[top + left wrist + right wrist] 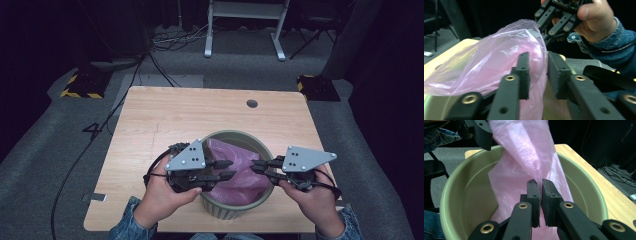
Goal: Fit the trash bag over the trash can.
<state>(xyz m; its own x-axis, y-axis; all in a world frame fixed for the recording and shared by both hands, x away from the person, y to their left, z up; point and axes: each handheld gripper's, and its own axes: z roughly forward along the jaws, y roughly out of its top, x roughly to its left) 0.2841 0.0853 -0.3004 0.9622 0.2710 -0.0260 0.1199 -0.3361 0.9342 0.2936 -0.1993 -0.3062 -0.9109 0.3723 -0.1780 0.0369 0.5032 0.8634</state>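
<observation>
A thin, crinkled pink plastic bag — translucent and glossy — rose out of a round olive-green plastic bin with ribbed outer walls, which stood on the pale wood-grain table. The left gripper pinched the film at the bag's side over the bin's left rim (its black jaws stood a little apart), and the right gripper, jaws pressed nearly together, nipped a fold above the bin's right side.

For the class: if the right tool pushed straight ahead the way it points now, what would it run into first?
The right tool is already pinched on the pink bag. Beyond that film, the left tool probably comes next, though depth is unclear.
</observation>
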